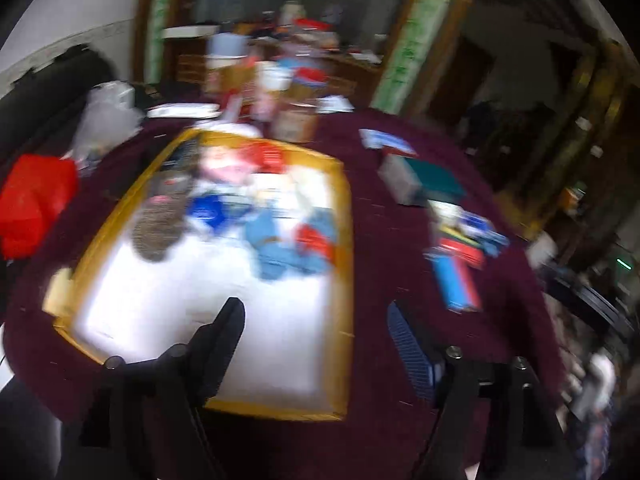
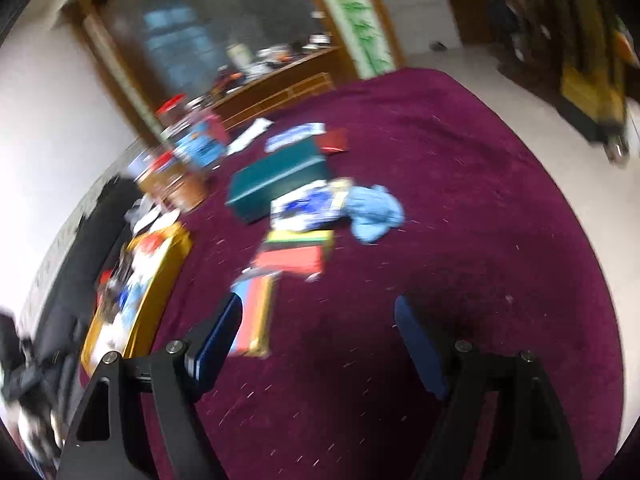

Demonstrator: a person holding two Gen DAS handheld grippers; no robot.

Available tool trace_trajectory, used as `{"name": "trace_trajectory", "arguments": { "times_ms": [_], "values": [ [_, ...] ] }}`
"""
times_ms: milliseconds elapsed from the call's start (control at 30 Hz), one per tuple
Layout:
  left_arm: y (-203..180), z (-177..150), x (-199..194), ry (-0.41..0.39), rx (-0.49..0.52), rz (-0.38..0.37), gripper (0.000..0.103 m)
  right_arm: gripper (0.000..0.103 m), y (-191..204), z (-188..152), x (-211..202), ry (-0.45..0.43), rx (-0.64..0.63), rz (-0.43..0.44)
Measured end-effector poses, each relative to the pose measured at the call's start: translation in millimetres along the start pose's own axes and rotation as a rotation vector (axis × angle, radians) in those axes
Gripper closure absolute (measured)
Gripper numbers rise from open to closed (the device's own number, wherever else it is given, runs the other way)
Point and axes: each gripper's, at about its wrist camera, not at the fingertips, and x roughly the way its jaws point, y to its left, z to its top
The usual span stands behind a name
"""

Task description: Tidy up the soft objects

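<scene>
Several soft pieces already lie heaped in the yellow-rimmed tray (image 1: 344, 240) at the left of the maroon worktop (image 2: 460, 200). Further right, a light blue cloth (image 2: 374, 210) waits beside the boxes. Both the left gripper (image 1: 314, 320) and the right gripper (image 2: 318, 314) hold their jaws open, empty.

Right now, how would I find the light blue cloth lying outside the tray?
Look at the dark red tablecloth. Right of the dark green box sits a pile of flat packets. The light blue cloth is crumpled at its right edge, soft among stiff things.
</scene>
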Motion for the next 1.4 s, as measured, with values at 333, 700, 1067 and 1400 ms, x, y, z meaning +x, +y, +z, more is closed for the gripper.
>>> {"name": "trace_trajectory", "arguments": {
  "times_ms": [333,700,1067,1400],
  "values": [
    [-104.4,-8.3,69.4,0.179,0.116,-0.163,0.02,0.025,-48.4,-0.5,46.4,-0.024,0.129,0.009],
    [-159.8,5.5,161.8,0.182,0.156,-0.017,0.011,0.025,-79.2,-3.7,47.2,-0.013,0.269,0.106],
    [-188.0,10.3,217.5,0.167,0.329,0.106,0.016,0.019,-72.3,-4.3,48.1,-0.012,0.233,0.095],
    [-149.9,16.6,156.9,0.132,0.217,-0.027,0.051,0.015,-65.9,-4.8,49.3,-0.011,0.191,0.07]
  ]
}}
